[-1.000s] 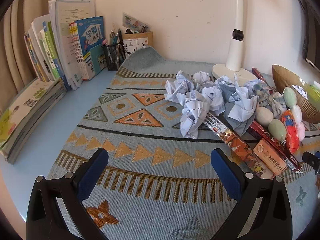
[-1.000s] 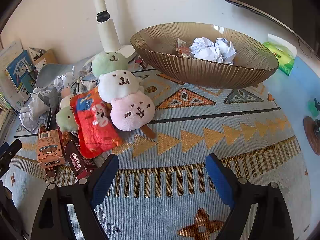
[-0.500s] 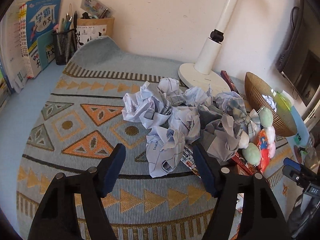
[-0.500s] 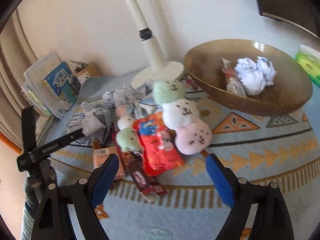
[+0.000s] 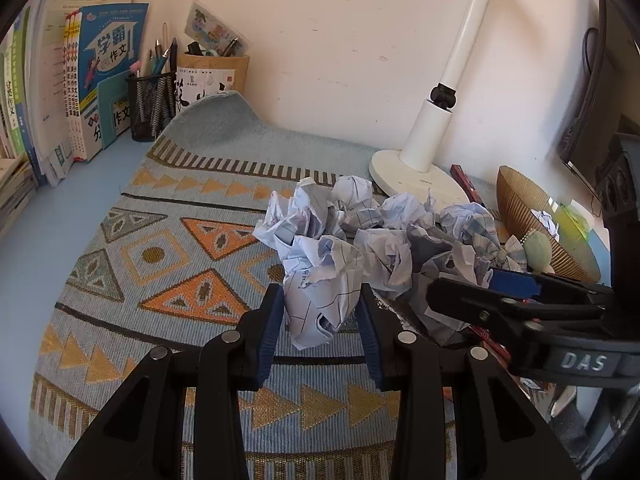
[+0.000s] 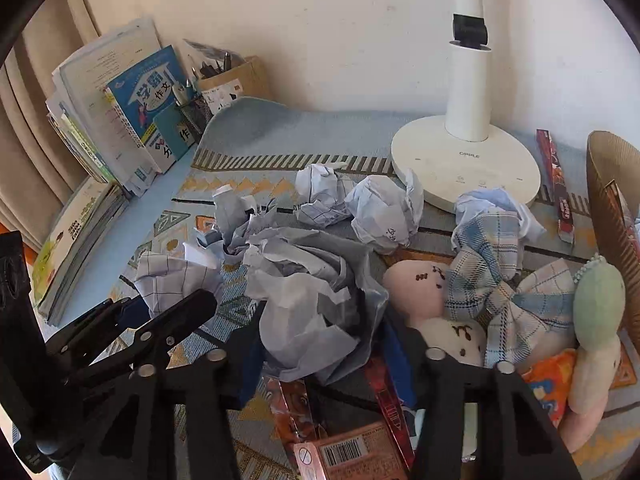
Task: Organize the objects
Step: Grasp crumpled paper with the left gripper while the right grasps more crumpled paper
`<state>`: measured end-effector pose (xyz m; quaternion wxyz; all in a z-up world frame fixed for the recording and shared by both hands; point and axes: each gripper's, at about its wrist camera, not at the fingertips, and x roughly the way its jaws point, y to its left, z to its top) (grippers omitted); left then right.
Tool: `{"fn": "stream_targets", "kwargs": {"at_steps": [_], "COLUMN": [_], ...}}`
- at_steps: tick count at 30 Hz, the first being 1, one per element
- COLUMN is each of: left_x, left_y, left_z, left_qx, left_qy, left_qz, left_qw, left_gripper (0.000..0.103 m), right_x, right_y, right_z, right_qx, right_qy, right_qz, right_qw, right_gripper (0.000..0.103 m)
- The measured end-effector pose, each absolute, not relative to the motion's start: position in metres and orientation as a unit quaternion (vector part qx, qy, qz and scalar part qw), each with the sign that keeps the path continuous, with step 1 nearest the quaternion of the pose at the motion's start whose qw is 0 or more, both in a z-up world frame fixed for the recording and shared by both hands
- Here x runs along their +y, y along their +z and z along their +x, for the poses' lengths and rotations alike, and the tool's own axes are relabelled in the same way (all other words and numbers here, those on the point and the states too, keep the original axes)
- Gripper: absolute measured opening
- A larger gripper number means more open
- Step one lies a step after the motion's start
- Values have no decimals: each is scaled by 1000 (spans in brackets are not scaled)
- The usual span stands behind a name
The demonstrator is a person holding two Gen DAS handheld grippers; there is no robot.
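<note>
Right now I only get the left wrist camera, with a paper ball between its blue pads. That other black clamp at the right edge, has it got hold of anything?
Observer: Yes. The right gripper has just been closing its jaws on a grey paper wad, and the pads press it from both sides.
Operator: What lies just below it?
Observer: A pinkish carton with a barcode, lying flat close to the camera.
Operator: And beside the wad?
Observer: A pale pink plush with a stitched face, partly covered by a checked bow.
</note>
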<state>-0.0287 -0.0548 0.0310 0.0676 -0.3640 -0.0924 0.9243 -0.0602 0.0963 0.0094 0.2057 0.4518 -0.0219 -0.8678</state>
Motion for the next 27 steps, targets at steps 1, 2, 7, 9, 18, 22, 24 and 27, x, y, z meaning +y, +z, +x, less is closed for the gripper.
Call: {"fn": "stream_targets", "kwargs": {"at_steps": [1,2,7,9,18,22,24,27], "left_x": [-53,-51,-48,-48,-39,-28,-21,-15], "left_y": [31,31,33,36,40,35,32,31], "left_z": [-29,-28,-24,-18,43,46,45,47], "left_qx": [-88,-83,-73,-73,-89,-74,-53,-42], "left_qy": [925,926,931,934,931,930,930,928], "left_qz": [-363,-362,-351,-342,-348,-355,-356,-358], "left_qw": [67,69,73,76,68,56,67,96], "left_gripper": [34,34,34,34,34,34,35,36], "right_x": [98,99,126,145,253,267,267,271], "right_y": [9,11,41,57,15,-6,-4,-4], "right_z": [-59,-55,-21,2,90,98,100,102], "right_qx": [-24,-24,-53,-59,-108,-137,-133,-129], "right_qy": [-871,-875,-896,-903,-872,-859,-866,-876], "right_qz": [445,436,391,376,432,453,446,440], "right_qw": [208,208,204,202,204,197,184,147], "right_gripper": [43,43,43,43,44,44,45,68]}}
